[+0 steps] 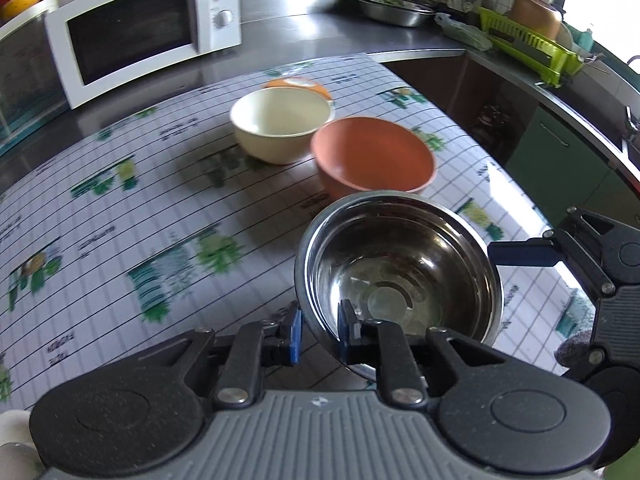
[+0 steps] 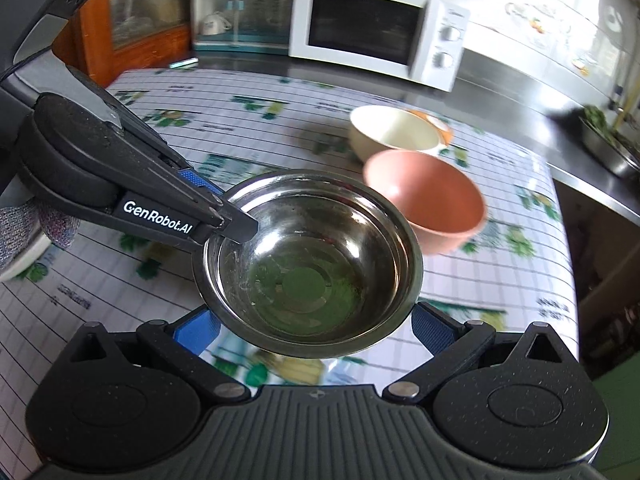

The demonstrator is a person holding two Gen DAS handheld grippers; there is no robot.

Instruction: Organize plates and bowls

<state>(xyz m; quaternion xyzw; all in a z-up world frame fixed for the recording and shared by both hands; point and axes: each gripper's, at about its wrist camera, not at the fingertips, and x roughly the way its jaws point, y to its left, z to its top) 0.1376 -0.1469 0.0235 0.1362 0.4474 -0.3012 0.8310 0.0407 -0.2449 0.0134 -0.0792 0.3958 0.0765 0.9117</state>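
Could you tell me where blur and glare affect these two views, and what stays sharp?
Left wrist view: tablecloth print and microwave are motion-smeared, the window corner is blown out; the steel bowl pinched by the left gripper stays sharp. Right wrist view: terracotta bowl and cream bowl are smeared, with glare beneath the right gripper.

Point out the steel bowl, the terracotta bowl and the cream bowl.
steel bowl (image 1: 400, 276): left wrist view, on its inner wall above the base.
terracotta bowl (image 1: 374, 156): left wrist view, on its inside.
cream bowl (image 1: 280, 114): left wrist view, on its inside.
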